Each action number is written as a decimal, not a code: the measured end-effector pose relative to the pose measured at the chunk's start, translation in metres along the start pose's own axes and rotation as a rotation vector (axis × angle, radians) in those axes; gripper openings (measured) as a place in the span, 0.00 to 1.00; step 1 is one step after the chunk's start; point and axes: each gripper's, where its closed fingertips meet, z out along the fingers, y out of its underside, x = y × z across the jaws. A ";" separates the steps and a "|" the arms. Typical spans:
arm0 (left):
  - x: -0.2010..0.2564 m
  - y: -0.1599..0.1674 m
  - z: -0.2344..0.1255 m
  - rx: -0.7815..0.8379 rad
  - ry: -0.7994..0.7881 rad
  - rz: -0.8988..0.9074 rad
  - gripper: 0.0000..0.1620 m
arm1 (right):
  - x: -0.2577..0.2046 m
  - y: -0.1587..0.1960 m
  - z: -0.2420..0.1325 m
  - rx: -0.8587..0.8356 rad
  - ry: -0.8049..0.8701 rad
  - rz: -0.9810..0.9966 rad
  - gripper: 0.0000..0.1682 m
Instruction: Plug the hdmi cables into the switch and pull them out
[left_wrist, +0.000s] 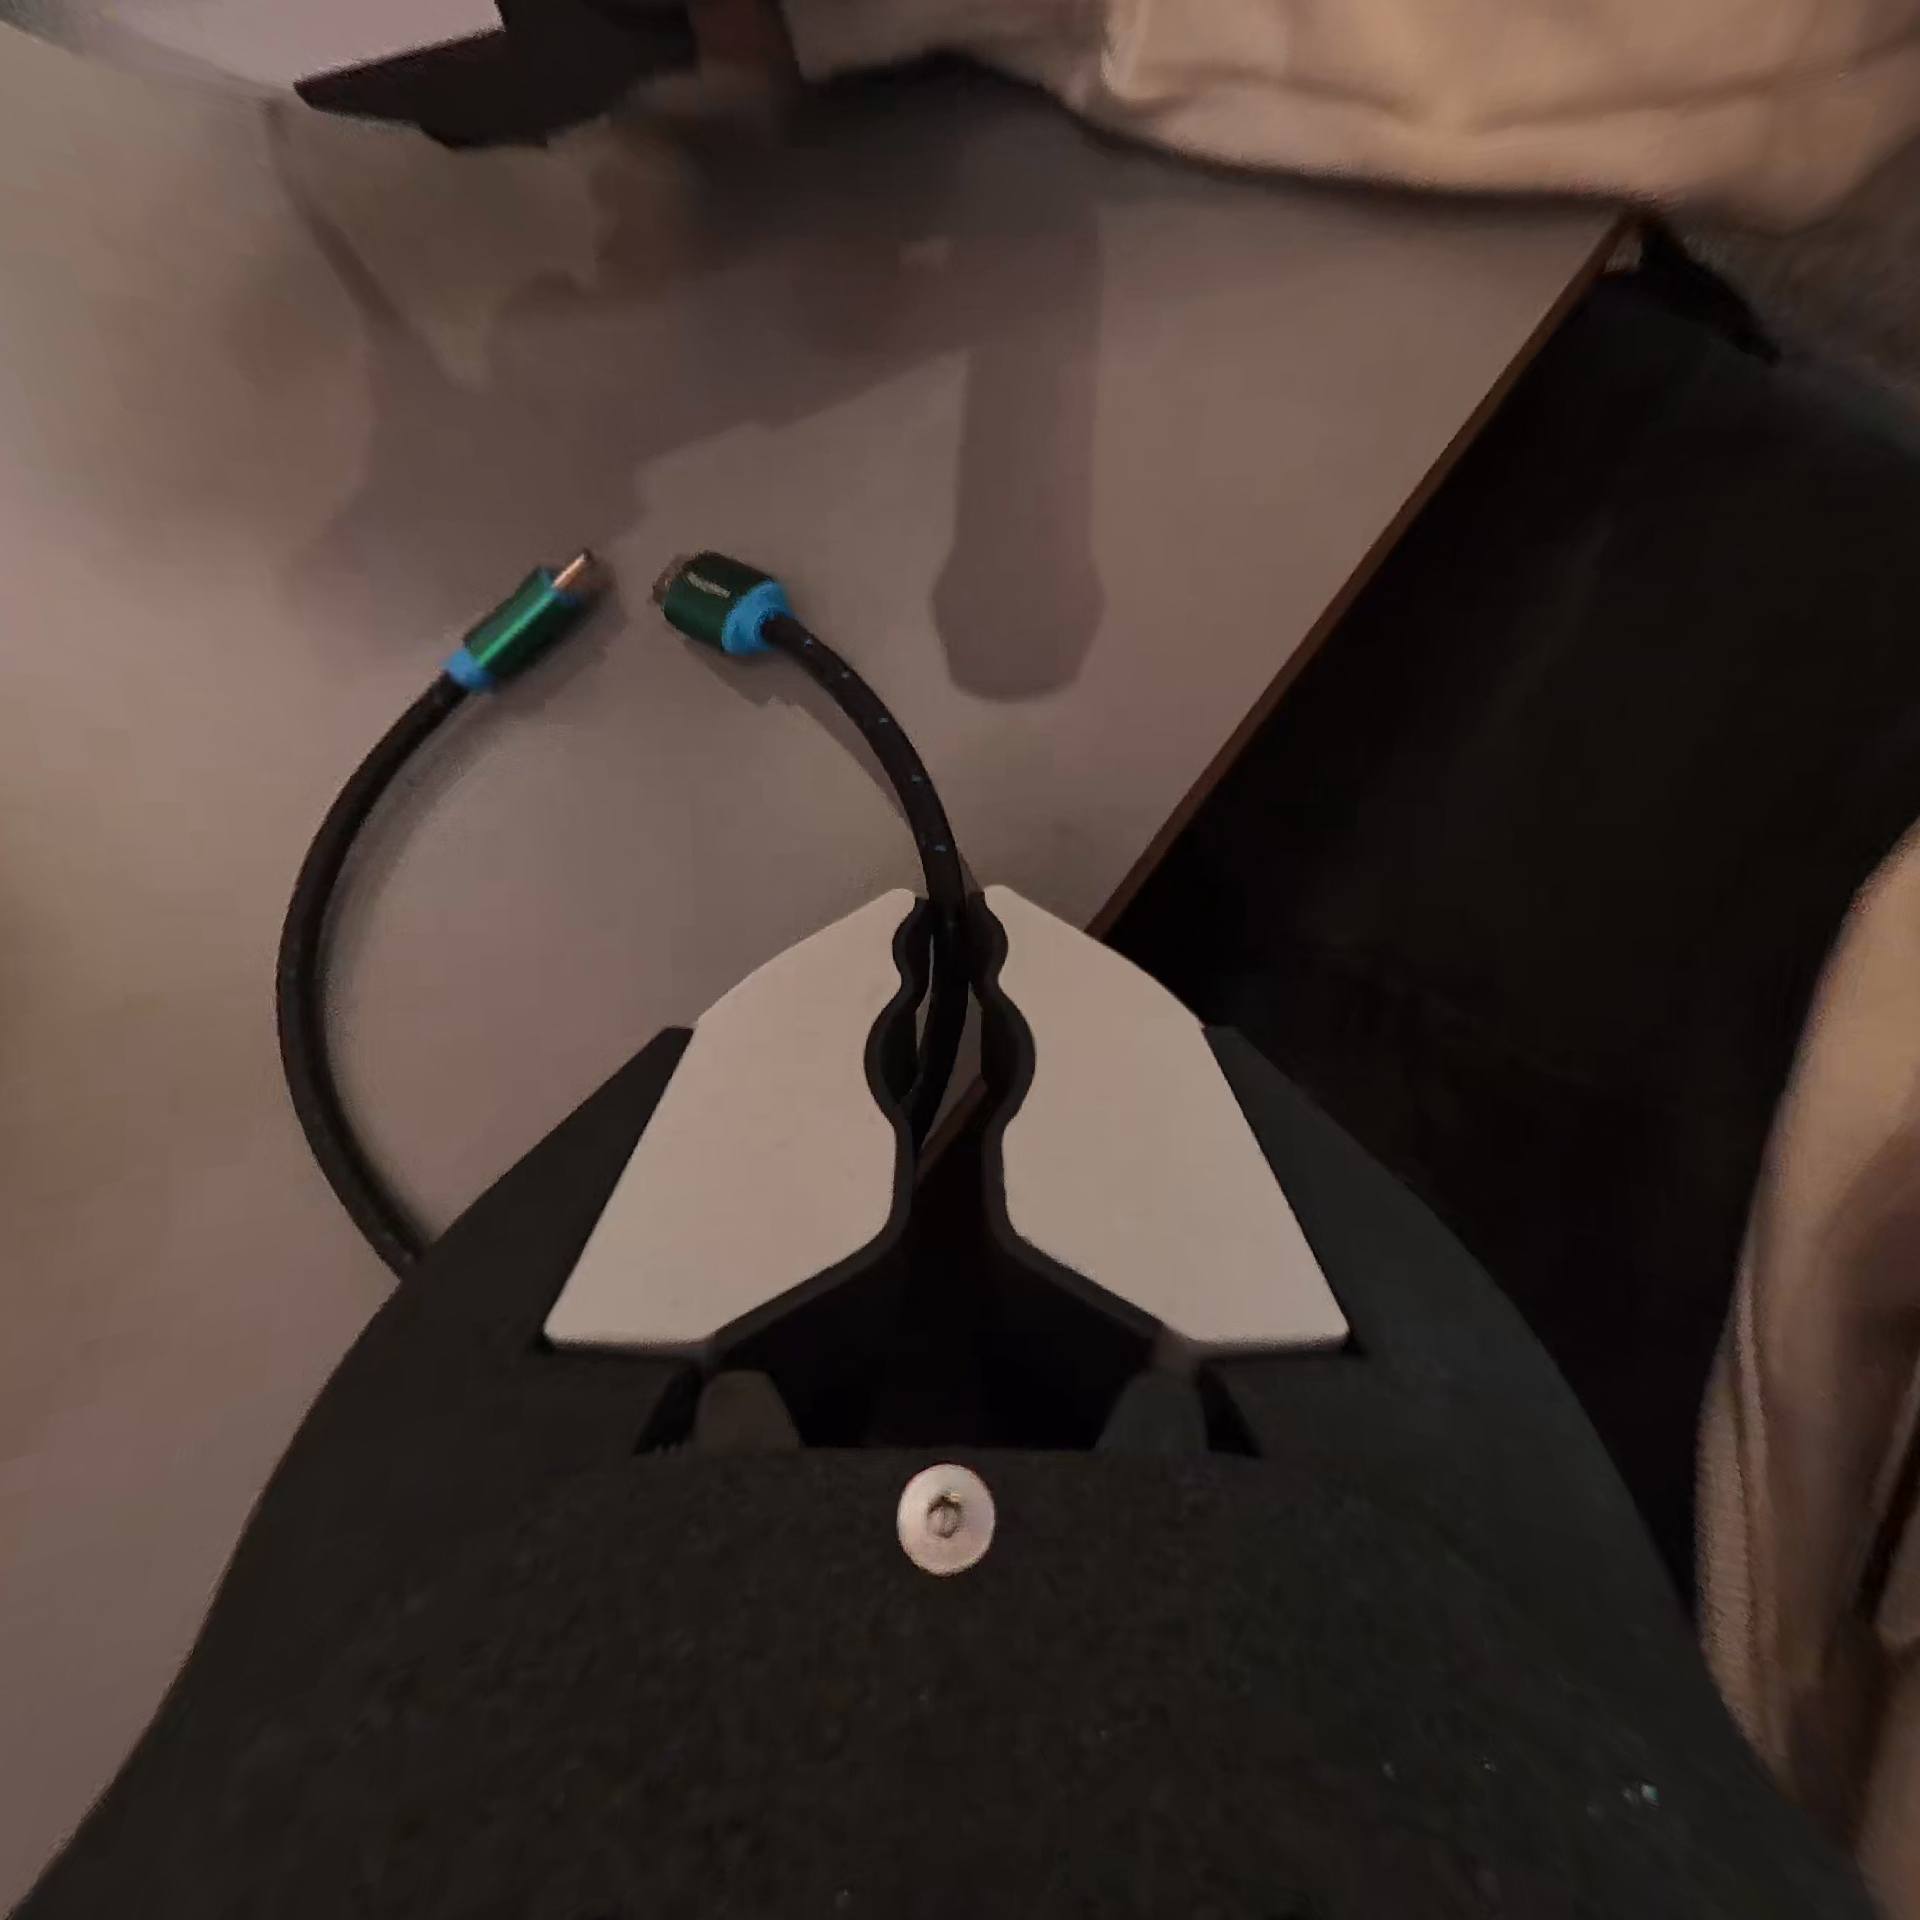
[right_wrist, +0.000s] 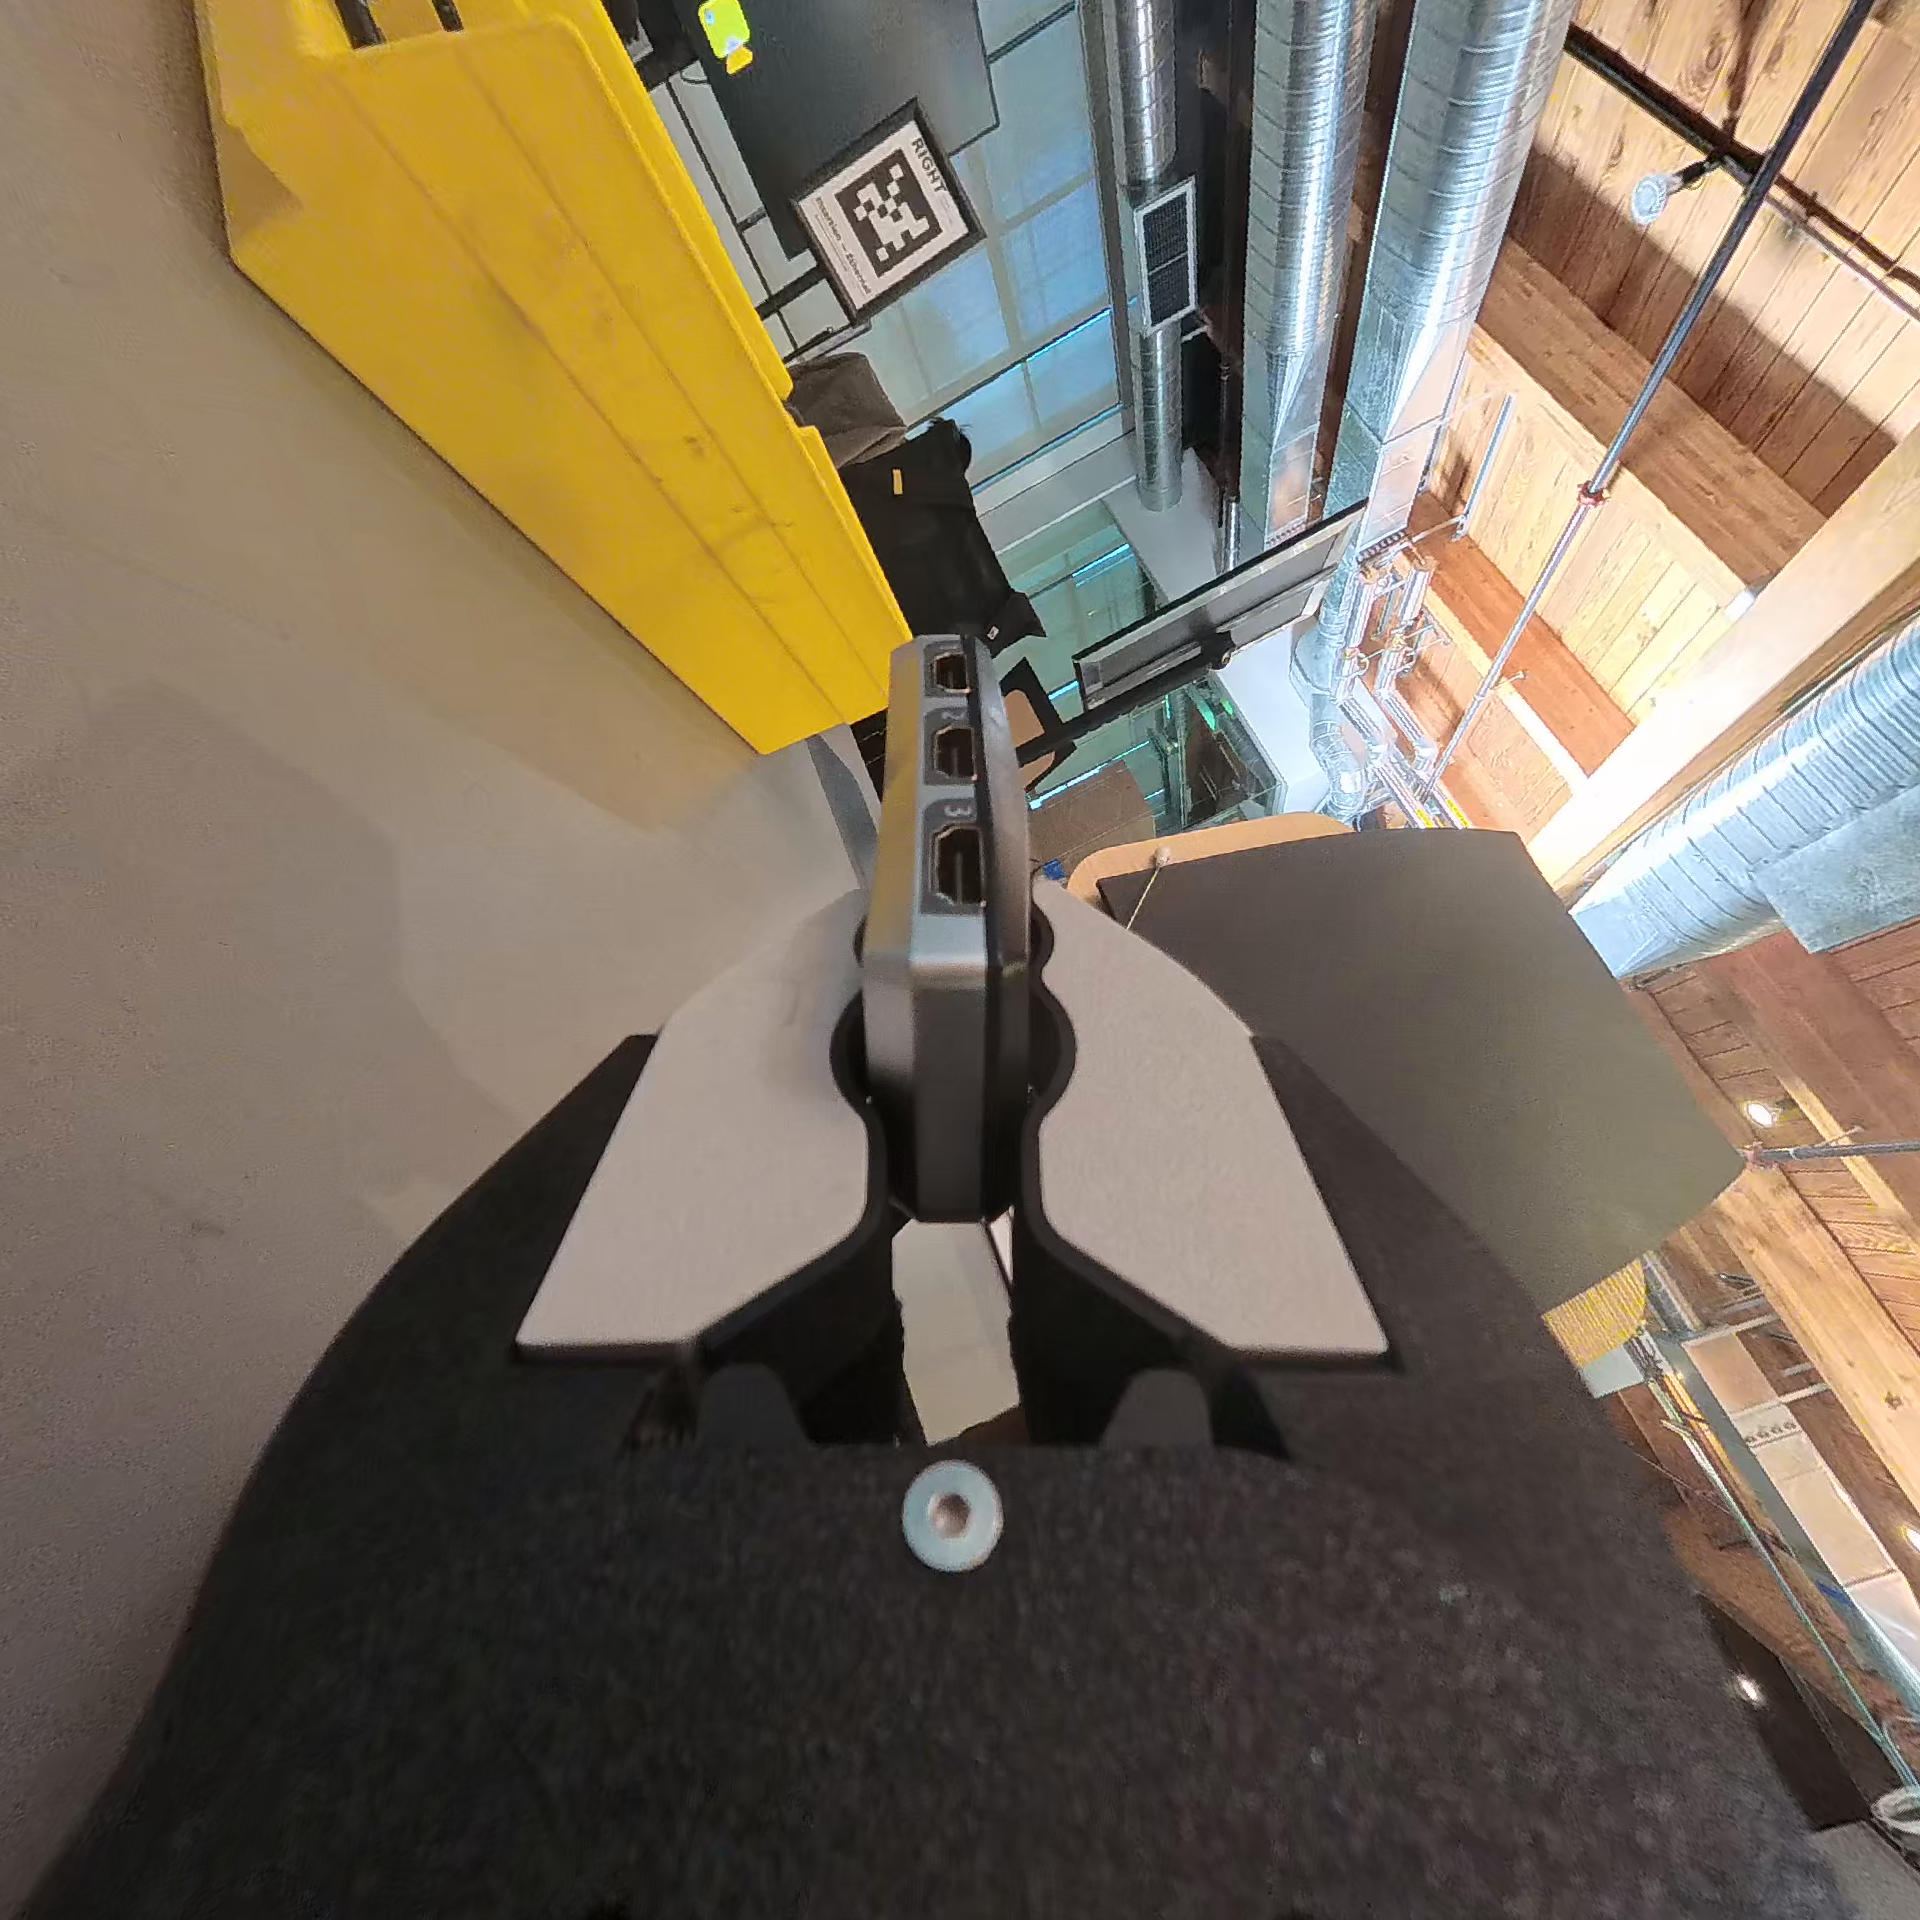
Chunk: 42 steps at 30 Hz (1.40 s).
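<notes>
Two white fingers of the left gripper (left_wrist: 948, 904) pinch a black braided HDMI cable (left_wrist: 894, 748) above the grey table (left_wrist: 208, 416) — its far loop hidden. The right gripper (right_wrist: 951, 935), rolled sideways, clamps the grey HDMI switch (right_wrist: 940, 997), ports unplugged.

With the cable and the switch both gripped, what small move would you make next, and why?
Probably bring the left claw toward the switch and line up the near plug with a port. The left claw is shut on the cable behind that plug, the right claw grips the switch, and all three visible ports look empty.
</notes>
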 end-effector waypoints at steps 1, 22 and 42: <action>0.001 0.004 -0.001 -0.010 0.016 -0.012 0.04 | 0.000 0.000 0.000 -0.002 -0.002 0.002 0.14; -0.053 -0.036 0.011 0.056 0.053 -0.084 0.17 | -0.004 0.001 0.002 -0.015 -0.019 0.000 0.13; -0.107 -0.018 0.063 -0.156 0.635 0.217 0.08 | -0.003 0.002 0.003 -0.008 -0.038 0.049 0.13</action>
